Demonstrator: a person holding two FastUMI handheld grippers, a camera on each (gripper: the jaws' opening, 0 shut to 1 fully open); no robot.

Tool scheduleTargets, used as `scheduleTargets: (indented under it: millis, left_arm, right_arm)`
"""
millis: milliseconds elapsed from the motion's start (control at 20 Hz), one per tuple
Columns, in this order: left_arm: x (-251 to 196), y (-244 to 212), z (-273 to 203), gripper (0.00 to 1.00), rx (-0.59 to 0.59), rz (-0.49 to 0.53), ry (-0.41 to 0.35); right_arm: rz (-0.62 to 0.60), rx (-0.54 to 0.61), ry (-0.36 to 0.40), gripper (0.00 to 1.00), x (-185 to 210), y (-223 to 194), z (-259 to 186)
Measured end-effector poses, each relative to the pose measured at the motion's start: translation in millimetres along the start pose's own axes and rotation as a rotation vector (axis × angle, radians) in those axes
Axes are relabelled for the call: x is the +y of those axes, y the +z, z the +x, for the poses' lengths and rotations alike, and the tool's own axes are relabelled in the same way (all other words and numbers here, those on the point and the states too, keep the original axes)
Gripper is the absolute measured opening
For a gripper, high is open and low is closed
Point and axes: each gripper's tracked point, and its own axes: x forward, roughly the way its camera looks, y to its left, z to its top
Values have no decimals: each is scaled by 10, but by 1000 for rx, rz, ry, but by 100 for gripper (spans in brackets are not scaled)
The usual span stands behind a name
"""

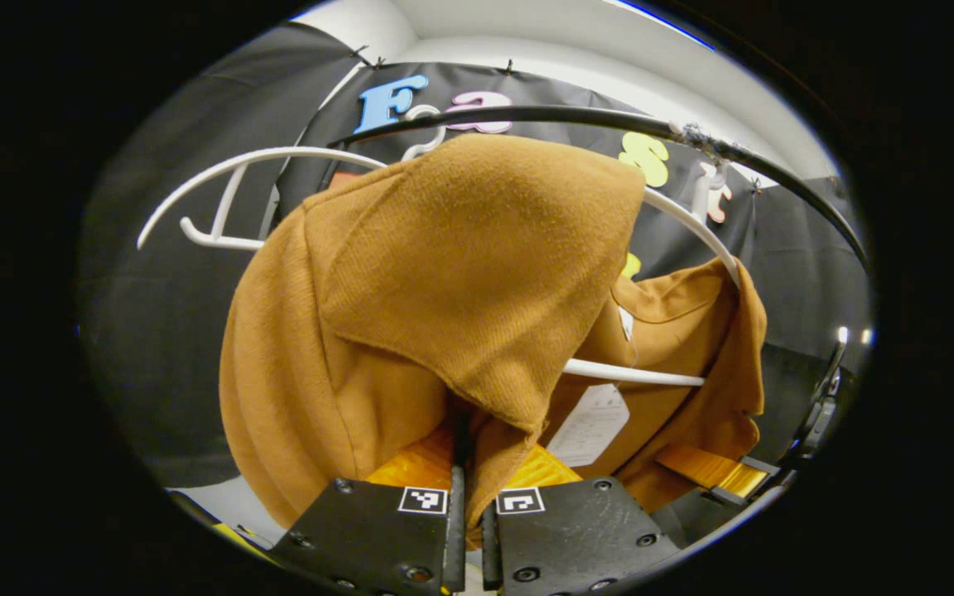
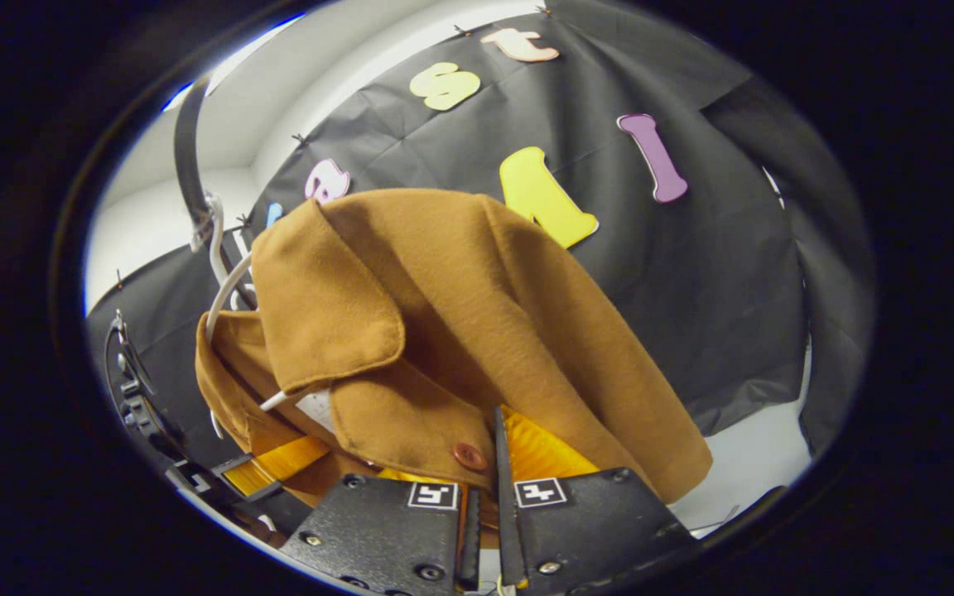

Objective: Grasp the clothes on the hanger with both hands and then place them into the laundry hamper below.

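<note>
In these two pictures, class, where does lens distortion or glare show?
Left gripper view: the fisheye bends the black rail and white hanger into arcs. Right gripper view: the coat bulges near the lens, and the white wall glares brightly.

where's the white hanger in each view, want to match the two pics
Left gripper view: the white hanger arcs across the upper left, and its lower bar crosses centre right beside the brown coat.
Right gripper view: the hanger shows as a thin white curve at the left, above the coat's collar.
Shared landmark: the black rail that the hanger hooks on, at upper left in the right gripper view.
</note>
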Motion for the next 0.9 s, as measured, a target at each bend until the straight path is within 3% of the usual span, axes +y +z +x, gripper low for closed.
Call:
scheduleTargets:
  millis: [150,400,450,650,800,850,900]
  left_arm:
    - [17,49,-125,7,-1,31,-25]
    - [-15,44,-355,7,-6,56,-51]
    - [-18,54,-402,2,-11,65,-50]
    - [69,181,-601,2,-56,103,-1]
    - [158,383,-720,2,-96,82,18]
    - [194,455,-753,7,-107,78,22]
    - [241,527,-781,2,-120,76,23]
  right_arm:
    - [-8,-34,-5,10,-55,135,-143]
    - [-1,-47,-20,6,-149,183,-318]
    - [2,-53,-20,6,-150,221,-349]
    - [26,-92,-25,6,-140,371,-469]
    - [117,-125,-2,6,-132,539,-505]
    - [153,-137,3,6,-139,608,-506]
    - [173,-145,1,6,-166,651,-492]
